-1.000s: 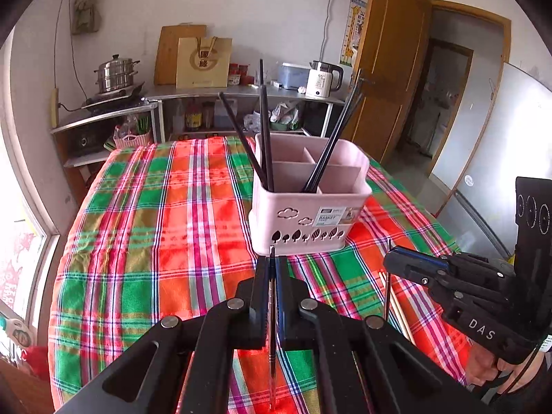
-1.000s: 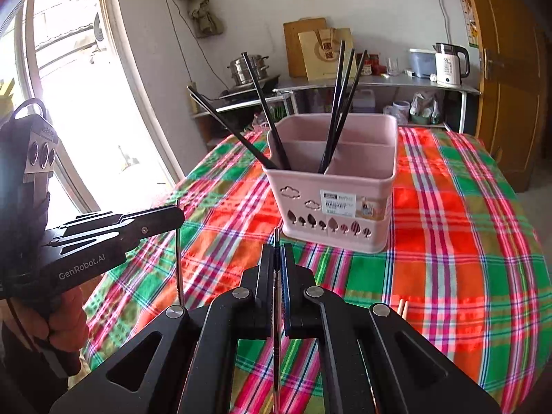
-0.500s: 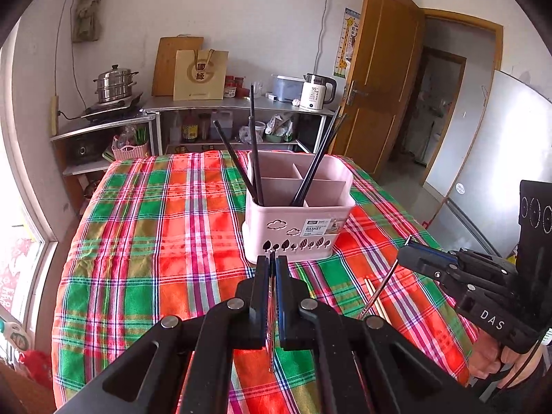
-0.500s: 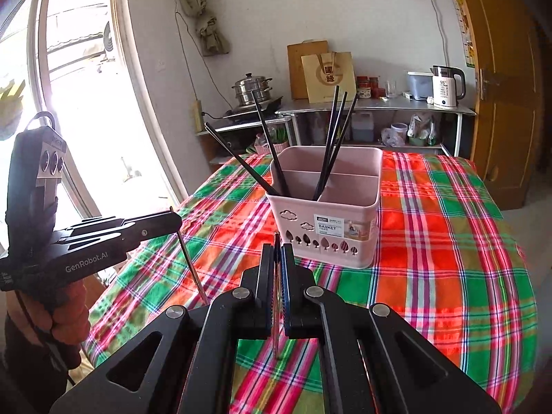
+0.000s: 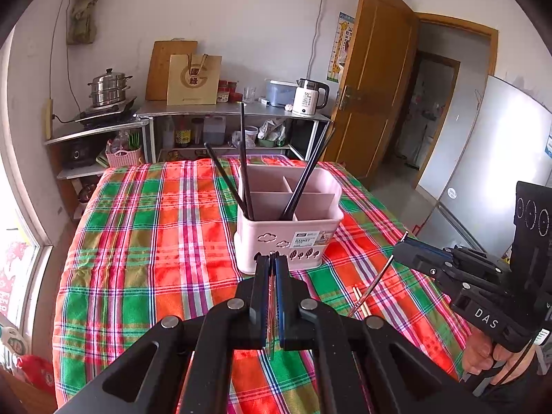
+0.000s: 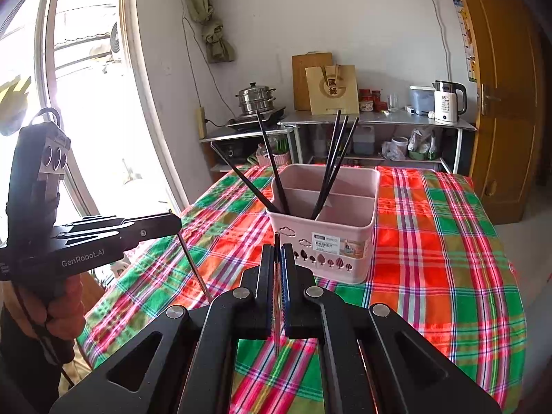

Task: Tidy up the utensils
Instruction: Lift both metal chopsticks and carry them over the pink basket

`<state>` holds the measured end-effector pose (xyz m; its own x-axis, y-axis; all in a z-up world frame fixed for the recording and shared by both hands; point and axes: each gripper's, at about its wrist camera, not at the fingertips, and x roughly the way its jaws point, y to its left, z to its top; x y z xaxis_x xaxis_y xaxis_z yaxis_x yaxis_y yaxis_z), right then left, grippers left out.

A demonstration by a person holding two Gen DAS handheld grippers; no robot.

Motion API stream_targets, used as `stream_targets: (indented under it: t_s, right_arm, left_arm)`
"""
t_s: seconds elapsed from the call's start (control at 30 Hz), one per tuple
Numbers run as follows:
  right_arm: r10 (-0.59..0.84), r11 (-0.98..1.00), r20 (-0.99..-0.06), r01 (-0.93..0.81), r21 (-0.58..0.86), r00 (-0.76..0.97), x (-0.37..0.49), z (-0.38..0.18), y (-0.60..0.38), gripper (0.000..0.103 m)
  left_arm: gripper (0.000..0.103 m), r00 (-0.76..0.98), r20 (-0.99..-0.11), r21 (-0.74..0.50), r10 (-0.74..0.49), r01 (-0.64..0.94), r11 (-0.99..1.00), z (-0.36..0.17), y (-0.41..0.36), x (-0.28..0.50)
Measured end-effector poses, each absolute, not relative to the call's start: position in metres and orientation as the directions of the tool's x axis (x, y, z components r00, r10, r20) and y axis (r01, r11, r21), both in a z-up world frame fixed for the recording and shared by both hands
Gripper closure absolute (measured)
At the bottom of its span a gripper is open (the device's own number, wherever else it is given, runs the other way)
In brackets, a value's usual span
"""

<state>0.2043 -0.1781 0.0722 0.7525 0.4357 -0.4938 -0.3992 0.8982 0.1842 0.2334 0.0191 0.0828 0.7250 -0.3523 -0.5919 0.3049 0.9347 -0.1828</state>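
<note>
Inside, pink basket [image 5: 289, 238] holds black chopsticks [image 5: 243, 158]; left fingers [image 5: 257, 296] and right fingers [image 6: 265, 293] each pinch one chopstick [image 6: 277, 296]

Left wrist view: looked forward over its closed fingers [image 5: 272, 269] — near the pink basket [image 5: 288, 238], door beyond.
Right wrist view: faced the same basket from the window side.
Shared: basket, plaid tablecloth [image 6: 448, 241], back shelf — each saw the other gripper.
</note>
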Motion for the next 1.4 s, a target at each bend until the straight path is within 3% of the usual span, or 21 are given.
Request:
stream_targets:
  t_s: [0.73,1.1,1.4]
  right_arm:
    - [0.425,0.905,-0.313,-0.397,0.153,0.849,0.265,0.152,-0.177,0.1]
    - [0.417,0.909,-0.31,-0.383,0.165,0.854,0.297,0.147,-0.175,0.1]
    - [0.402,0.915,-0.391,-0.359,0.181,0.828,0.317,0.107,-0.172,0.1]
  left_arm:
    - [0.1,0.796,-0.478,-0.174,-0.371,0.329,0.928,0.181,0.0,0.329]
    - [0.1,0.786,-0.491,-0.162,-0.376,0.341,0.926,0.172,-0.002,0.37]
    - [0.1,0.749,-0.554,-0.173,-0.363,0.323,0.93,0.137,-0.002,0.392]
